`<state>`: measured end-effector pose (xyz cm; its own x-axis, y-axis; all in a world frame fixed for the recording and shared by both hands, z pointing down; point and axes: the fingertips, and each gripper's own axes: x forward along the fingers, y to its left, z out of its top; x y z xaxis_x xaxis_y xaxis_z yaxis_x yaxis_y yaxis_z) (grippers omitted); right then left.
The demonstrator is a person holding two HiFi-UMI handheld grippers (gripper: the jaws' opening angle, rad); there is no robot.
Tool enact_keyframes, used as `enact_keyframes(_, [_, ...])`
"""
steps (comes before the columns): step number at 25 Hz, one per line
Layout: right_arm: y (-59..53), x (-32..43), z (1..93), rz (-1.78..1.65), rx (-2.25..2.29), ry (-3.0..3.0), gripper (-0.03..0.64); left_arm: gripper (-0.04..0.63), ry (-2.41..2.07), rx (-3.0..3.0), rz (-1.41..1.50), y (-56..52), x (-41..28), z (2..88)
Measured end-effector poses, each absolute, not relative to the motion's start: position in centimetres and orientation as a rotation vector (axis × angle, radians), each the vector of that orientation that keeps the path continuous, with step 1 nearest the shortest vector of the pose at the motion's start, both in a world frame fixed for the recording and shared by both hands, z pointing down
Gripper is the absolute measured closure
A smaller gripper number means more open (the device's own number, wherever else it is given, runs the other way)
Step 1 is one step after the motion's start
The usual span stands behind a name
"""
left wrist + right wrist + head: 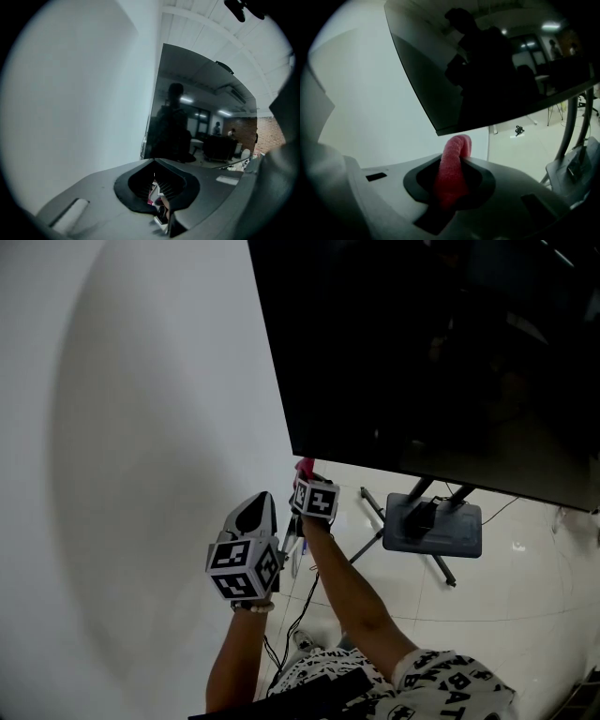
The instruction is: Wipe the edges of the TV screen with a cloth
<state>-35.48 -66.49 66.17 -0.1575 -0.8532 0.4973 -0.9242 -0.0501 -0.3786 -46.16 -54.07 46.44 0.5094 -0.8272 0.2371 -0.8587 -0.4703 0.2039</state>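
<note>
Right gripper sits just below the TV's lower-left corner, jaws clamped on the red cloth, forearm stretched out. Left gripper is beside it, farther from that corner, jaws together, empty.

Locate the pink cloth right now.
In the right gripper view, the pink cloth is clamped in the right gripper, just below the TV screen's bottom-left corner.

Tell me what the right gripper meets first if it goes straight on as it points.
Probably the lower corner of the TV: the right gripper, shut on the pink cloth, aims at it, cloth tip leading. Depth is unclear.
</note>
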Motion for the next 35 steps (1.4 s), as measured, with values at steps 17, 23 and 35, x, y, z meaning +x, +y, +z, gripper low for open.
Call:
enact_keyframes(17, [-68.1,-35.8,61.6,1.067,1.989,-2.325,0.555,0.595,-1.398,2.439,0.177,-53.6,-44.9,46.5])
enact_keyframes(23, [-66.8,-33.2,61.1,1.079,1.995,-2.314,0.555,0.595,-1.366,2.446,0.180,-53.1,-43.1,46.6])
enact_keyframes(35, [-63.0,-25.4,60.5,1.092,1.920,-2.351,0.555,0.595,-1.358,2.484,0.182,-52.4,-36.6,47.0])
